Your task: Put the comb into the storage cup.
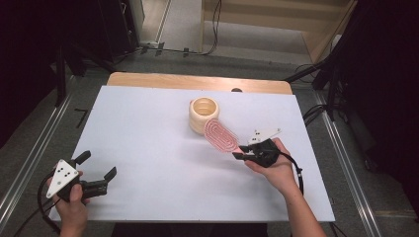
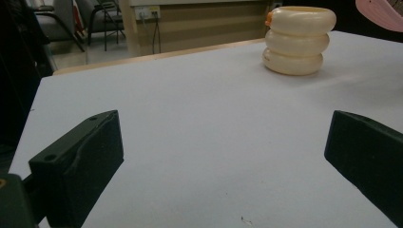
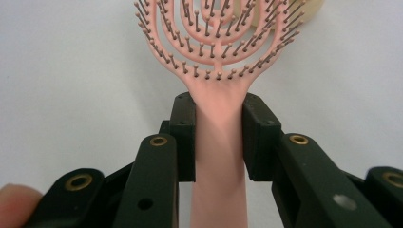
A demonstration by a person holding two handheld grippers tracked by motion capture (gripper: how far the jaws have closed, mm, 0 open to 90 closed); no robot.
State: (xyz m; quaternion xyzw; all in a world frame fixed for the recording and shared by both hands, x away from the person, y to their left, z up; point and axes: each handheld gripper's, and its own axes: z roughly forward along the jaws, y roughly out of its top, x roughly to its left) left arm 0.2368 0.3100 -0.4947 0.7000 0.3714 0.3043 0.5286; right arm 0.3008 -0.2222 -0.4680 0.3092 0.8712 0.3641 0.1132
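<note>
Beside the cream ringed cup [image 1: 203, 114], the right gripper [image 1: 245, 150] clamps a pink vented hairbrush [image 1: 221, 135] by its handle — carrying seems underway, and next — probably — comes lowering it in; left gripper [image 1: 96, 174] gapes empty.

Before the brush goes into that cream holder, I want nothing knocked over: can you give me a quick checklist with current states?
1. Right gripper clamped on hairbrush handle: ok.
2. Handle centred between the jaws: ok.
3. Cream ringed holder upright, mouth open: ok.
4. Brush head clear of the holder: cannot tell, it overlaps it in the high view.
5. Left gripper open, holding nothing, away from the holder: ok.
6. White table between the grippers free of obstacles: ok.
</note>
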